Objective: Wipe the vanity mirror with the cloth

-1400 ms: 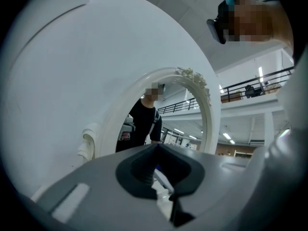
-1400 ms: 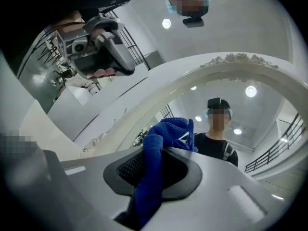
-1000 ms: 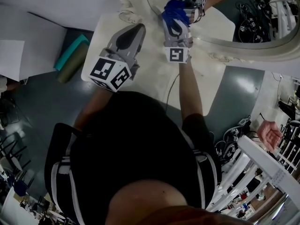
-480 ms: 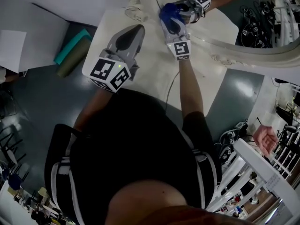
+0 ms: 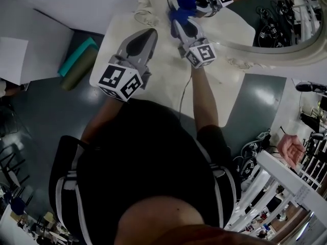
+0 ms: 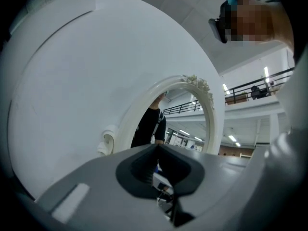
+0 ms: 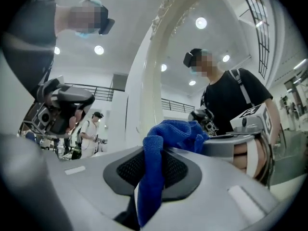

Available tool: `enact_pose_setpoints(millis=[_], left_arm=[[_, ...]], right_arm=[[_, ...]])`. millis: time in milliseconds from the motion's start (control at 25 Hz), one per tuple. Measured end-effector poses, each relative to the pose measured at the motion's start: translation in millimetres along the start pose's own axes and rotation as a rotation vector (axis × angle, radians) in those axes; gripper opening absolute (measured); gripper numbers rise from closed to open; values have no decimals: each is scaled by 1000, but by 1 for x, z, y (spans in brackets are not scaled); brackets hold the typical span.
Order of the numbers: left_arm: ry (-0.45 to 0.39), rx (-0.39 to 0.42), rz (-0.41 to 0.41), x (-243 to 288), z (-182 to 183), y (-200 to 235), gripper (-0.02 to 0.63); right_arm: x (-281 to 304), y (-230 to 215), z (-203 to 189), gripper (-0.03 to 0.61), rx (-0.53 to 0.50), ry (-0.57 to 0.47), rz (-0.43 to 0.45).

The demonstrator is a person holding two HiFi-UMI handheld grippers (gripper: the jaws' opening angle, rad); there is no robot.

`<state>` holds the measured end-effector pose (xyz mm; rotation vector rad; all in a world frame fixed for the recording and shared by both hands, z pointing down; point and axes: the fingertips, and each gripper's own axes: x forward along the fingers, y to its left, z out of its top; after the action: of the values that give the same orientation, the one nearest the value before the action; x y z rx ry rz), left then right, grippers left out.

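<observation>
**Head view:** The right gripper (image 5: 180, 15) reaches toward 12 o'clock. Its tongs pinch a blue cloth (image 5: 185, 5), bunched against the glass at the left inner edge of the mirror (image 5: 265, 47). The cloth seems to touch the glass, since its reflection meets it there. The left gripper (image 5: 148, 34) hovers at 11 o'clock over the white table (image 5: 163, 88), tongs pressed together, well apart from the mirror.

**Left gripper view:** The tongs are closed with nothing between them. The mirror's carved frame (image 6: 211, 112) stands ahead at 1 o'clock, clear of this gripper.

**Right gripper view:** The cloth (image 7: 168, 131) hangs down through the closed tongs and puffs out above them. The frame (image 7: 153, 81) rises at 12 o'clock just beyond the wad, and the glass lies to its right at 2 o'clock.

**Doing the step well:** I judge the wipe is under way at the left edge of the glass. The puffed part of the cloth should lead, so that the hard tips never touch the glass. Even pressure and overlapping strokes toward 2 o'clock would cover the open glass.

**Edges and room:**
- The raised frame sits at 12 o'clock beside the wad and could snag the cloth.
- Most of the open glass lies to the right.
- The left gripper has free table beneath it, with the table edge at 9 o'clock
</observation>
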<state>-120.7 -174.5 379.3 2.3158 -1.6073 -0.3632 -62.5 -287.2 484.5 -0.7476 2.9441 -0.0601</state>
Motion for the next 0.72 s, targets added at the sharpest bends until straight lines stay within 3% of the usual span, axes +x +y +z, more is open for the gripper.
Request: enact_pose_setpoints(millis=[280,560,720], left_arm=[[-19,4,-32,-1,5,-8,11],[-16,-8,-80,-2,4,-19,11],[8,-11,-95,1,-4,-23,11]], right_arm=[[-30,10,47,75,103,-114,-148],[-81,9,82,75,139,-147,-338],[-112,11,83,71,149,-129,-465]])
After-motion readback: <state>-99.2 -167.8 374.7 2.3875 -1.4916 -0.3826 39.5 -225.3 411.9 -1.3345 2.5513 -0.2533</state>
